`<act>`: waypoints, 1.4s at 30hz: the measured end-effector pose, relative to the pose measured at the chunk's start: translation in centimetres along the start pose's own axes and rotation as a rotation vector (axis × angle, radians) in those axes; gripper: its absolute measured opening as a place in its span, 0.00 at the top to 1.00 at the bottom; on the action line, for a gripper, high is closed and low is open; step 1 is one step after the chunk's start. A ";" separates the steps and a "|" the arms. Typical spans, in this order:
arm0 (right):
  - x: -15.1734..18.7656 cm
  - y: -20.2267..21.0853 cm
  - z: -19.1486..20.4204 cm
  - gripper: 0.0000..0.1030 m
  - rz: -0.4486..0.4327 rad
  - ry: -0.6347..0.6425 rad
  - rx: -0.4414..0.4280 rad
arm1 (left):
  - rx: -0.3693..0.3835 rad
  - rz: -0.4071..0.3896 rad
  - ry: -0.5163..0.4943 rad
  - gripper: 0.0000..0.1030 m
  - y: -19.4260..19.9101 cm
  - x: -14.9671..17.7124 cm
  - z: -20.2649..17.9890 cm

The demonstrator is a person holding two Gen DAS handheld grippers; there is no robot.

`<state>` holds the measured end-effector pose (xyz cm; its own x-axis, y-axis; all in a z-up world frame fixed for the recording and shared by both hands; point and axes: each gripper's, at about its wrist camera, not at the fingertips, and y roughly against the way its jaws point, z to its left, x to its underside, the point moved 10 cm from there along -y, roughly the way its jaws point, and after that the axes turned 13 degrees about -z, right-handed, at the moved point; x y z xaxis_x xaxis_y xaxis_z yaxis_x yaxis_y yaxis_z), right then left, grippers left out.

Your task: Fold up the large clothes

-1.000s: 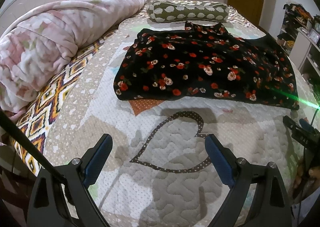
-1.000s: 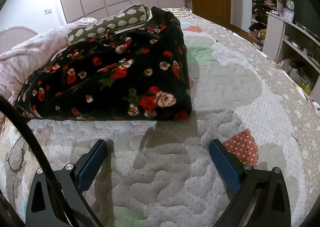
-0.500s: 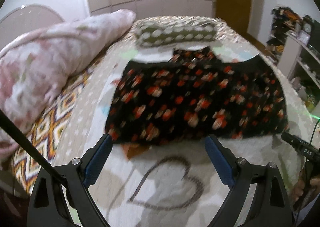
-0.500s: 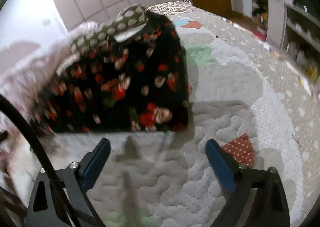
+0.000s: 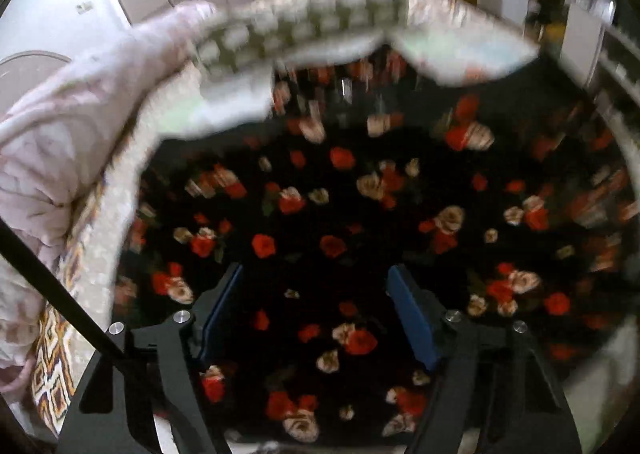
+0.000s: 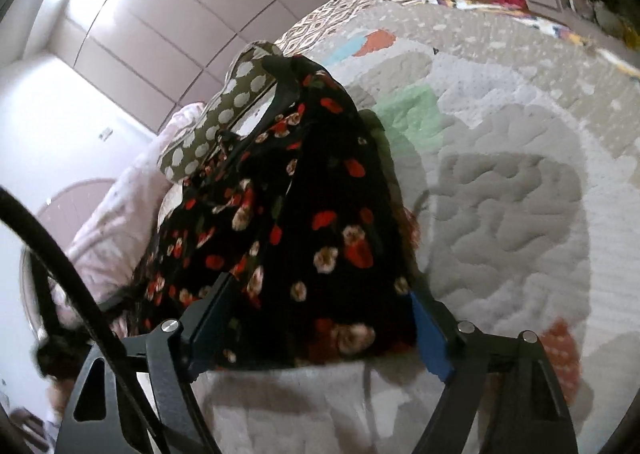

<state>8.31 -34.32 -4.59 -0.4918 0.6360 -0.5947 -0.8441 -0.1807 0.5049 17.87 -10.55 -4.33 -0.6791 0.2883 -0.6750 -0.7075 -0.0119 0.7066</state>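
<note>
The floral garment (image 5: 360, 221) is seen spread black and rose-printed on the quilted bedspread (image 6: 520, 181), filling nearly everything ahead of the left gripper (image 5: 316, 310). That gripper's jaws are held wide apart, with cloth showing beneath and between them; nothing is clamped, and whether the fingers touch the fabric cannot be told through the blur. Beyond its fingertips, a spotted bolster pillow (image 5: 304, 33) is made out, and to its left a pink duvet (image 5: 60, 133) is heaped.

Over to the right gripper (image 6: 320, 318): its jaws are also held open, and the near corner of the garment is framed between them, the hem lying just ahead of the blue pads (image 6: 430, 334). No pinch is made yet. To the right of that gripper, only bare bedspread is seen.

As for progress, the garment appears to be already folded at least once, judged from the thick doubled edge nearest the right gripper. A further fold seems to be left, and a grasp of the near edge by both grippers is probably what is called for. Bunching of the loose layers is the risk to be watched.
</note>
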 end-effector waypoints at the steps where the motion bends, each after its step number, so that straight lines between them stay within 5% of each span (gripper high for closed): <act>1: 0.0 -0.4 0.0 0.17 -0.005 -0.006 0.002 | -0.016 -0.012 -0.002 0.30 -0.7 0.3 -0.3; 5: -0.1 -1.7 0.5 0.21 -0.029 0.006 0.032 | -0.077 -0.055 -0.035 0.30 -0.5 0.0 -0.8; 9: -0.7 -2.5 0.0 0.69 -0.010 -0.062 0.052 | 0.009 -0.042 -0.007 0.36 0.5 -0.6 -0.2; 13: -2.1 -1.9 1.0 0.79 0.009 -0.098 0.056 | 0.108 -0.101 0.154 0.36 5.3 -0.8 3.8; 18: -4.6 -0.4 8.5 0.81 -0.043 0.073 0.034 | 0.037 -0.216 0.313 0.36 11.6 1.7 13.1; 22: -4.2 -1.1 18.5 0.82 -0.061 0.304 -0.015 | -0.037 -0.243 0.408 0.36 14.3 5.2 20.0; 30: 8.0 -6.2 34.5 0.84 0.058 0.628 -0.131 | -0.115 -0.203 0.627 0.36 15.8 13.1 30.3; 34: 16.0 -10.0 37.6 0.84 0.167 0.782 -0.127 | -0.113 -0.168 0.692 0.36 15.4 16.0 32.2; 38: 21.4 -14.0 36.5 0.81 0.266 0.873 -0.060 | -0.103 -0.161 0.732 0.36 15.3 17.2 33.0; 42: 21.5 -13.3 38.0 0.48 0.300 0.812 -0.178 | -0.088 -0.170 0.750 0.36 15.3 16.8 33.3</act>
<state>17.05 10.25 -0.32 -0.6406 -0.1740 -0.7479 -0.6427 -0.4115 0.6462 2.11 26.00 2.19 -0.4879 -0.4324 -0.7582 -0.8057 -0.1110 0.5818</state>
